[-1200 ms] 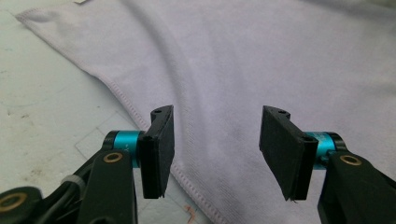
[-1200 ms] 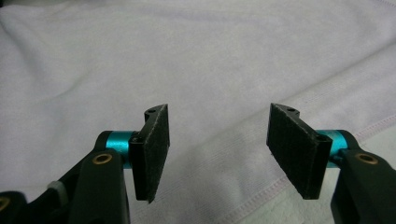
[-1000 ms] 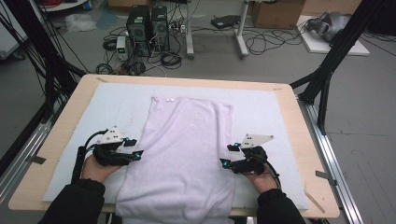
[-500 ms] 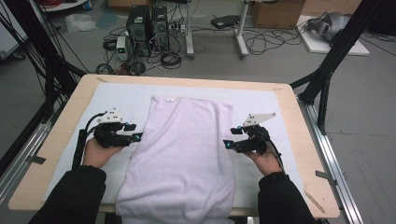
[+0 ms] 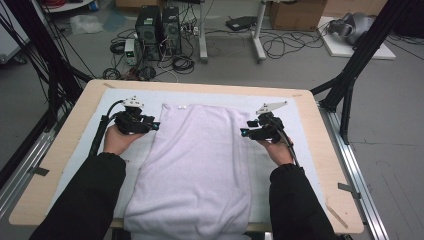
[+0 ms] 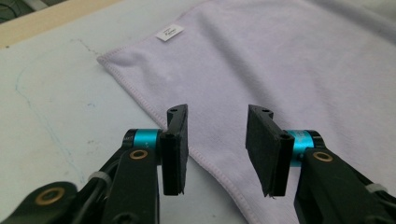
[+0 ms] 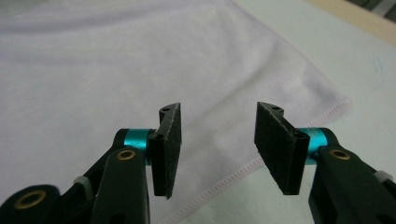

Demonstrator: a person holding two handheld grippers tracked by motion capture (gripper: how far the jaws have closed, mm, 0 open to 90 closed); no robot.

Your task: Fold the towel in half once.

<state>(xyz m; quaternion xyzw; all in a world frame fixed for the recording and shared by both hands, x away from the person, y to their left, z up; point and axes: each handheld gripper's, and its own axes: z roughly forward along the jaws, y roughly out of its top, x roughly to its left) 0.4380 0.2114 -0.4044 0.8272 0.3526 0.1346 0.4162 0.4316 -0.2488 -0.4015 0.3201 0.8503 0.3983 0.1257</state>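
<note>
Moved up the table, away from the person: left gripper from beside the lower half of the lilac towel to its left edge, close below the far left corner. Likewise shifted: right gripper, from the towel's right side low down to the right edge near the far right corner. Stretched further forward: both sleeved forearms. Narrowed just now: the jaws of both grippers, yet left standing apart, with the towel's hem lying beneath the gap in each gripper view and no cloth pinched between the pads.
</note>
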